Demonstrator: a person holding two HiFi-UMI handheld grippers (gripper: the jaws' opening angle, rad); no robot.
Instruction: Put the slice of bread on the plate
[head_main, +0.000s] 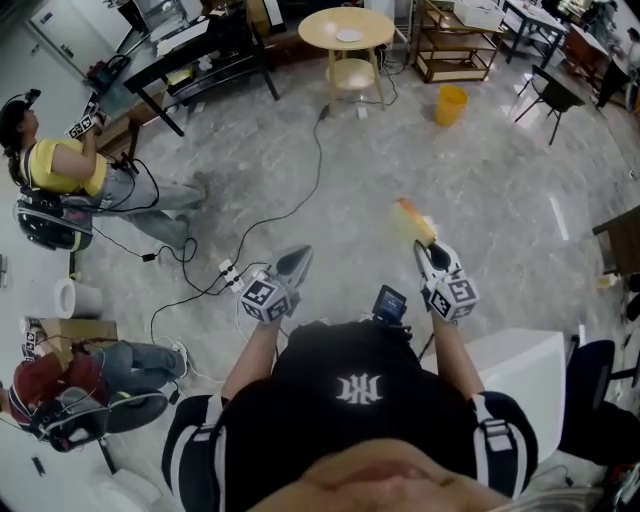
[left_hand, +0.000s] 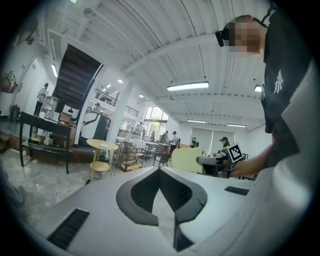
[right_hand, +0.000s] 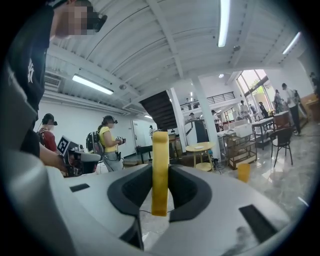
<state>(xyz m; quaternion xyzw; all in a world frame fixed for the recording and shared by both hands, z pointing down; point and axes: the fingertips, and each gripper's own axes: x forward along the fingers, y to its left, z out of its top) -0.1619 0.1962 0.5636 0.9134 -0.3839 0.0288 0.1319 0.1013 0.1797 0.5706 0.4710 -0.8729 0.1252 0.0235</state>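
Note:
A slice of bread (head_main: 412, 220) stands on edge between the jaws of my right gripper (head_main: 427, 246), which is shut on it and held above the floor. In the right gripper view the bread (right_hand: 160, 170) shows as a narrow yellow strip at the right gripper (right_hand: 160, 176). My left gripper (head_main: 298, 259) is beside it at the same height; its jaws meet at the tips (left_hand: 160, 172) with nothing between them. A small white plate (head_main: 348, 35) lies on a round wooden table (head_main: 318, 32) far ahead, which also shows as the table (right_hand: 199, 147) in the right gripper view.
Black cables (head_main: 300, 195) and a power strip (head_main: 230, 272) cross the marble floor ahead. A yellow bucket (head_main: 451, 103) stands right of the table. Two people (head_main: 60, 165) sit at the left. A black bench (head_main: 190, 55), a shelf cart (head_main: 455, 40) and a chair (head_main: 550, 95) line the back.

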